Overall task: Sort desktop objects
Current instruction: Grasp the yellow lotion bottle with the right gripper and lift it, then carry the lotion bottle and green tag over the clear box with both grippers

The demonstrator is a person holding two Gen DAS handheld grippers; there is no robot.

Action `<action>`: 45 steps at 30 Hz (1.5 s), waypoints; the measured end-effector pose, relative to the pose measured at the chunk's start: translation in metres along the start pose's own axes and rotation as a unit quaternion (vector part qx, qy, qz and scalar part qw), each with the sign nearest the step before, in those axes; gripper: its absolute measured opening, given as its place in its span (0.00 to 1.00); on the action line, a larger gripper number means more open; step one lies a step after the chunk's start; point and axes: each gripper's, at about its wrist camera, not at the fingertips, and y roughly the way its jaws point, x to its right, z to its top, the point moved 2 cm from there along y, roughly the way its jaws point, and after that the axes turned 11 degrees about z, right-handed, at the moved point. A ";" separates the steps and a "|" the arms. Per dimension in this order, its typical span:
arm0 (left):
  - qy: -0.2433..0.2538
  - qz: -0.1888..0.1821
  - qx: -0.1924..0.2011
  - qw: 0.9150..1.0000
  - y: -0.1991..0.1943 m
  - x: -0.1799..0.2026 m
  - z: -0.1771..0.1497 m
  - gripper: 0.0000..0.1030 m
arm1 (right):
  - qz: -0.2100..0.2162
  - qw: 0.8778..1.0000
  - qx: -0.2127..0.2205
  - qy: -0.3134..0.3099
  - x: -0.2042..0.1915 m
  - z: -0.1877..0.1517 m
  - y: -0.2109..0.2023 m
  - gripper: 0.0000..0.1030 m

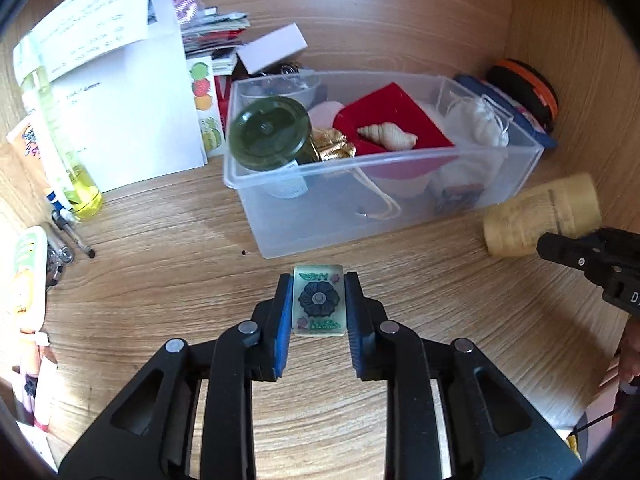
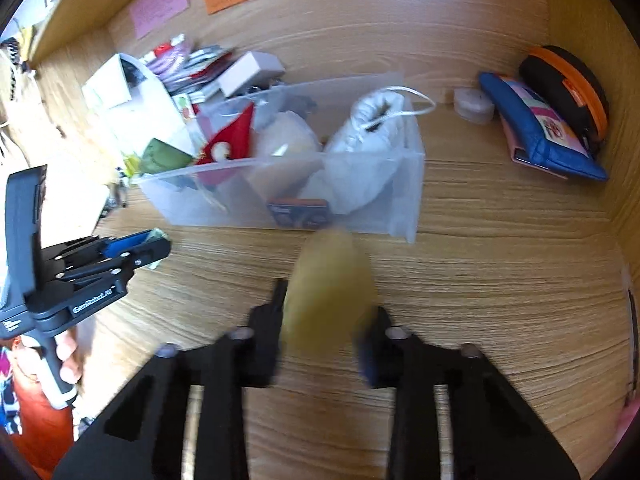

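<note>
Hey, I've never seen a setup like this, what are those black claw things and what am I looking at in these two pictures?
Those are handheld two-finger grippers, one in each of a person's hands, each with a fisheye camera looking along its fingers. In the left camera's picture, the left gripper is shut on a flower-printed tile above a wooden desk. In the right camera's picture, the right gripper grips a blurred yellowish cylinder. Ahead sits a clear plastic bin holding a seashell, a red cloth, a green jar and a white drawstring pouch. Papers and pens lie beside it.
</note>
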 end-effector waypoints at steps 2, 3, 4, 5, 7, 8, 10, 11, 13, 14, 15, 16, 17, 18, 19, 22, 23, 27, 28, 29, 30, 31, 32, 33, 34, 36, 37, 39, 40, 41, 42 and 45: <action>-0.003 0.002 0.005 1.000 -0.005 -0.001 0.000 0.23 | 0.002 1.000 0.002 -0.008 -0.004 0.000 -0.002 0.21; -0.005 -0.001 0.007 1.000 -0.008 -0.001 0.000 0.23 | 0.001 1.000 0.003 -0.013 -0.005 0.000 -0.002 0.21; -0.006 -0.002 0.008 1.000 -0.009 -0.001 0.000 0.23 | 0.000 1.000 0.003 -0.014 -0.006 -0.001 -0.002 0.21; -0.006 -0.001 0.009 1.000 -0.010 -0.001 0.001 0.23 | 0.001 1.000 0.004 -0.013 -0.005 -0.001 -0.003 0.21; -0.008 -0.002 0.009 1.000 -0.013 0.001 0.002 0.23 | 0.004 1.000 0.005 -0.011 -0.004 0.000 -0.002 0.21; -0.008 -0.004 0.009 1.000 -0.014 0.001 0.001 0.23 | 0.004 1.000 0.007 -0.009 -0.003 0.001 -0.002 0.21; -0.007 -0.006 0.011 1.000 -0.016 0.002 0.000 0.23 | 0.001 1.000 0.005 -0.009 -0.002 0.005 0.001 0.21; -0.006 -0.006 0.011 1.000 -0.016 0.003 0.000 0.23 | 0.000 1.000 0.005 -0.008 -0.001 0.007 0.003 0.21; -0.004 -0.007 0.012 1.000 -0.018 0.005 -0.001 0.23 | 0.000 1.000 0.000 -0.009 -0.001 0.010 0.009 0.21; -0.003 -0.006 0.012 1.000 -0.018 0.006 -0.001 0.23 | 0.000 1.000 -0.002 -0.008 -0.001 0.013 0.014 0.23; -0.002 -0.005 0.013 1.000 -0.019 0.007 0.000 0.23 | 0.002 1.000 -0.005 -0.006 0.000 0.015 0.017 0.23; -0.001 -0.006 0.013 1.000 -0.019 0.007 0.000 0.23 | 0.002 1.000 -0.007 0.000 0.002 0.018 0.021 0.24; -0.002 -0.006 0.013 1.000 -0.019 0.007 0.000 0.23 | 0.004 1.000 -0.008 0.003 0.003 0.020 0.023 0.26; -0.003 -0.006 0.013 1.000 -0.019 0.007 0.001 0.23 | 0.006 1.000 -0.007 0.005 0.004 0.022 0.025 0.28; -0.003 -0.006 0.013 1.000 -0.020 0.007 0.001 0.23 | 0.004 1.000 -0.007 0.008 0.005 0.024 0.027 0.28; -0.006 -0.007 0.014 1.000 -0.020 0.006 0.002 0.23 | 0.005 1.000 -0.005 0.017 0.008 0.028 0.033 0.28; -0.007 -0.008 0.015 1.000 -0.020 0.006 0.002 0.23 | 0.007 1.000 -0.005 0.023 0.009 0.029 0.034 0.28; -0.013 -0.016 0.019 1.000 -0.024 0.004 0.005 0.23 | 0.021 0.999 0.009 0.043 0.015 0.032 0.034 0.23; -0.015 -0.017 0.020 1.000 -0.026 0.004 0.007 0.23 | 0.019 0.999 0.015 0.045 0.015 0.032 0.032 0.23; -0.015 -0.017 0.022 0.999 -0.027 0.004 0.008 0.23 | 0.014 0.999 0.016 0.041 0.014 0.031 0.031 0.23; -0.015 -0.016 0.025 0.999 -0.028 0.004 0.009 0.23 | 0.014 0.999 0.019 0.039 0.013 0.031 0.029 0.23; -0.015 -0.016 0.027 0.999 -0.030 0.004 0.011 0.23 | 0.018 0.999 0.023 0.036 0.012 0.030 0.025 0.23; -0.015 -0.016 0.029 0.999 -0.031 0.004 0.012 0.23 | 0.022 0.999 0.026 0.034 0.011 0.030 0.022 0.23; -0.015 -0.017 0.032 0.999 -0.032 0.004 0.014 0.23 | 0.026 0.999 0.030 0.032 0.010 0.030 0.018 0.23; -0.013 -0.017 0.036 0.999 -0.034 0.005 0.016 0.23 | 0.027 0.999 0.035 0.024 0.007 0.031 0.013 0.23; -0.012 -0.014 0.041 0.999 -0.035 0.007 0.020 0.23 | 0.025 0.999 0.043 0.008 0.001 0.033 0.004 0.23; -0.013 -0.016 0.042 0.999 -0.036 0.007 0.022 0.23 | 0.026 0.999 0.047 0.003 -0.002 0.034 0.000 0.23; -0.014 -0.020 0.046 0.999 -0.038 0.008 0.027 0.23 | 0.030 0.998 0.053 -0.006 -0.007 0.037 -0.009 0.23; -0.014 -0.021 0.050 0.998 -0.040 0.009 0.030 0.23 | 0.033 0.998 0.059 -0.010 -0.010 0.040 -0.014 0.23; -0.014 -0.022 0.053 0.998 -0.041 0.009 0.033 0.23 | 0.035 0.997 0.062 -0.013 -0.012 0.042 -0.017 0.23; -0.013 -0.024 0.057 0.998 -0.043 0.010 0.037 0.23 | 0.036 0.997 0.066 -0.017 -0.013 0.044 -0.020 0.23; -0.007 -0.029 0.069 0.997 -0.049 0.012 0.048 0.23 | 0.030 0.996 0.073 -0.030 -0.018 0.051 -0.027 0.23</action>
